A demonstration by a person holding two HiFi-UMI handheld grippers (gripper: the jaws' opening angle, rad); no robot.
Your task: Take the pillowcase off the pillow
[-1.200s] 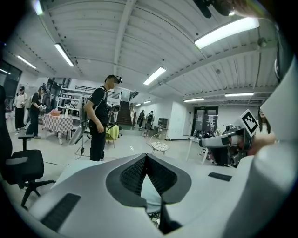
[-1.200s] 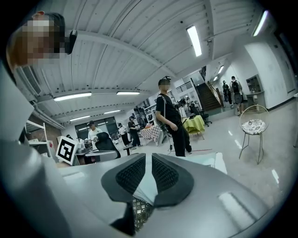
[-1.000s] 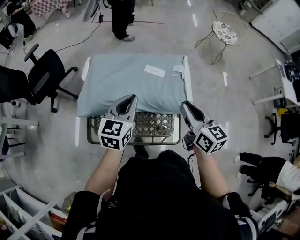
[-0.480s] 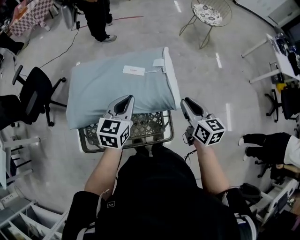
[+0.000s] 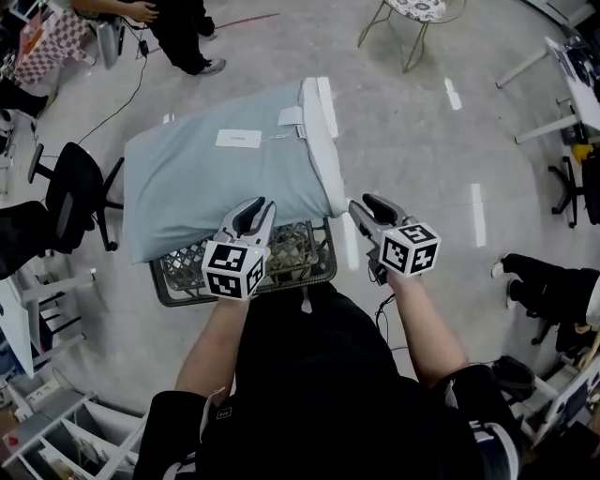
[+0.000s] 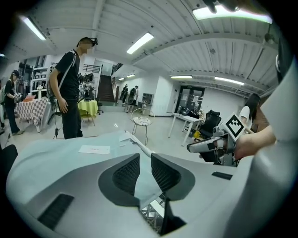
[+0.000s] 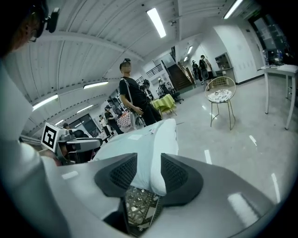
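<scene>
A pale blue-grey pillowcase (image 5: 225, 173) covers a pillow that lies across a black wire basket (image 5: 183, 286). The white pillow (image 5: 322, 141) shows along the case's right end, and a white label (image 5: 238, 139) lies on top. My left gripper (image 5: 253, 208) is at the pillow's near edge; its jaws have just been opening, narrowly parted, with fabric (image 6: 70, 155) showing through the gap (image 6: 145, 162). My right gripper (image 5: 367, 206) is just right of the near right corner, its jaws also just opening. That corner (image 7: 156, 139) sits ahead of the right gripper (image 7: 149, 165); neither pad presses on it.
A black office chair (image 5: 66, 197) stands left of the basket and a round wire chair (image 5: 412, 14) far behind. People stand at the top left (image 5: 183, 33); another sits at the right (image 5: 553, 291). White shelving (image 5: 56, 436) is at the lower left.
Both grippers have sunk and moved up to the pillow's near edge. Their jaws have parted a little. The pillow sits slanted in the head view as that view has shifted.
</scene>
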